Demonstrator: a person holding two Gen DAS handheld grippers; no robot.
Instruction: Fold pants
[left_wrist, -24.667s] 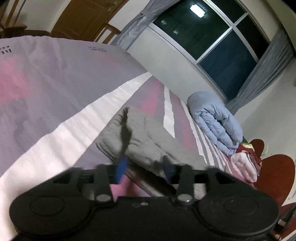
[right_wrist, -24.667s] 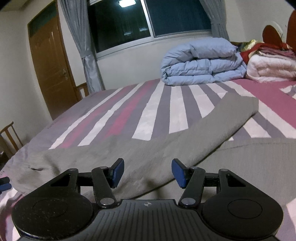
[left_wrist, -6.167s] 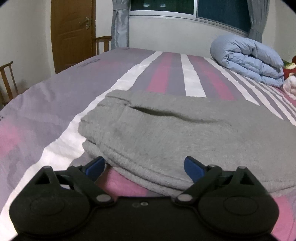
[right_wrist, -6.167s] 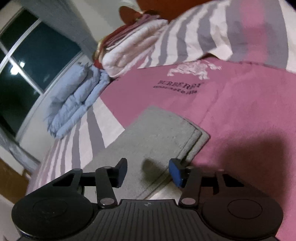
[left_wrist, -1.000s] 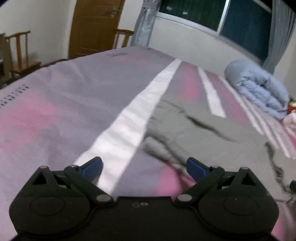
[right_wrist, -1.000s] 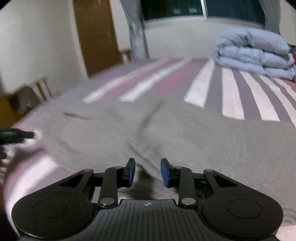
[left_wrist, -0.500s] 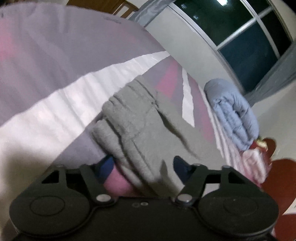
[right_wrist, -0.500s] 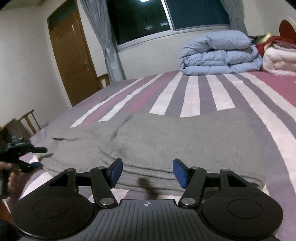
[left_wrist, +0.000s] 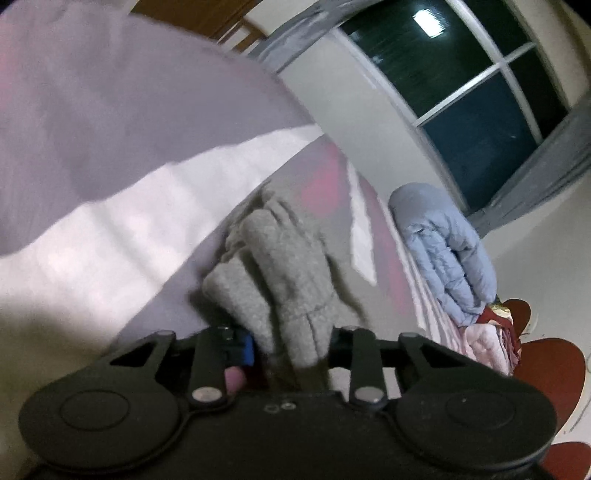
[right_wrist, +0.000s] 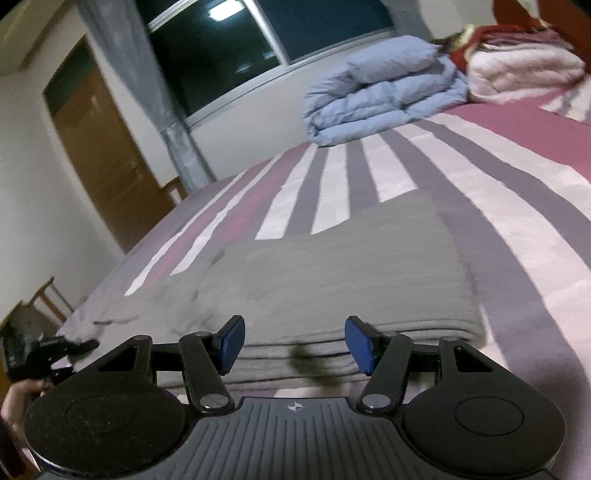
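On the bed with its pink, grey and white striped cover (right_wrist: 491, 206), the grey fleece pants (right_wrist: 332, 273) lie folded into a thick layered stack. Left gripper (left_wrist: 291, 345) has the bunched end of the pants (left_wrist: 280, 273) pinched between its blue-padded fingers (left_wrist: 245, 349), the fabric spilling over the far finger and hiding it. Right gripper (right_wrist: 295, 343) sits with its fingers spread wide at the near edge of the stack, holding nothing, layers of fleece showing between the blue pads. Over at the far side of the bed rests a folded light-blue quilt (right_wrist: 384, 88), beside a white and red bedding pile (right_wrist: 524, 70).
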